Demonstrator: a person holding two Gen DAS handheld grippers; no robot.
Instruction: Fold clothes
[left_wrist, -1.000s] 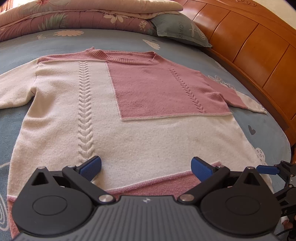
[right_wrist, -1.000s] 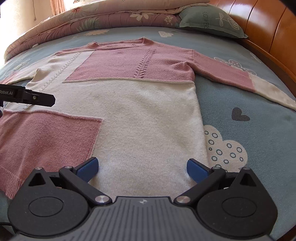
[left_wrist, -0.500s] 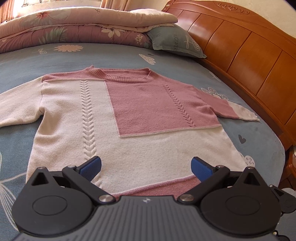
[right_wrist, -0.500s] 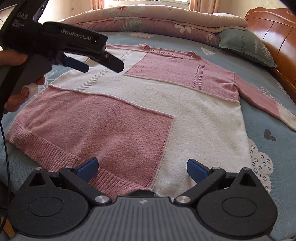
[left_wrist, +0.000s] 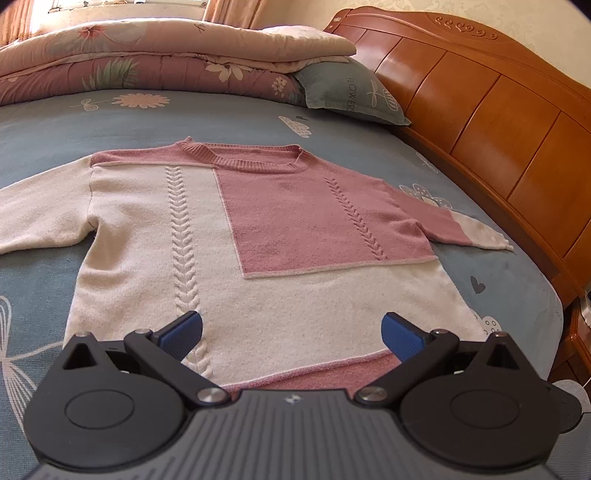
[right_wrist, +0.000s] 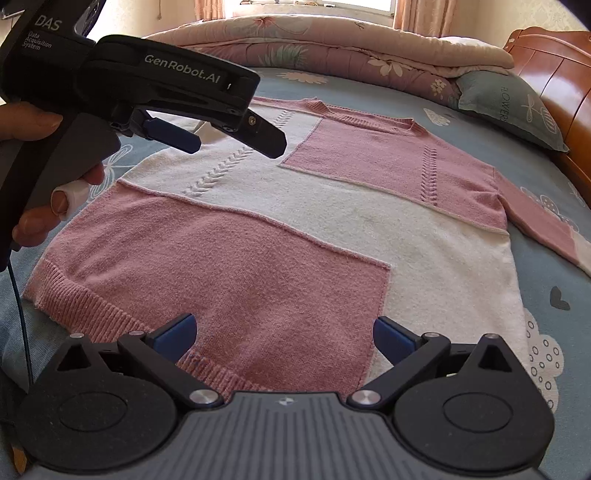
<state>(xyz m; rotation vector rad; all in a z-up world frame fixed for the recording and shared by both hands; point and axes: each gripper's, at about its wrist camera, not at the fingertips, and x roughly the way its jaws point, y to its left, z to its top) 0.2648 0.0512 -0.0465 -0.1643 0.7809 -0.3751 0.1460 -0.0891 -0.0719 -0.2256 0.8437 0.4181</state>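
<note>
A pink and cream knit sweater (left_wrist: 295, 229) lies flat and face up on the bed, both sleeves spread out to the sides. In the right wrist view the same sweater (right_wrist: 332, 236) fills the middle, its ribbed hem nearest. My left gripper (left_wrist: 291, 332) hovers open above the lower part of the sweater, holding nothing. The right wrist view shows the left gripper (right_wrist: 221, 144) from the side, held by a hand (right_wrist: 44, 199) above the cream left half. My right gripper (right_wrist: 284, 336) stands open over the pink hem corner, empty.
The blue patterned bed sheet (left_wrist: 55, 122) lies under the sweater. A folded floral quilt (left_wrist: 147, 55) and a grey-green pillow (left_wrist: 347, 92) sit at the far end. A wooden headboard (left_wrist: 498, 118) runs along the right side, close to the right sleeve (left_wrist: 476, 229).
Both grippers have pulled back and risen from the sweater, so more of it shows. The left gripper now looms large in the right wrist view. Both stay open.
</note>
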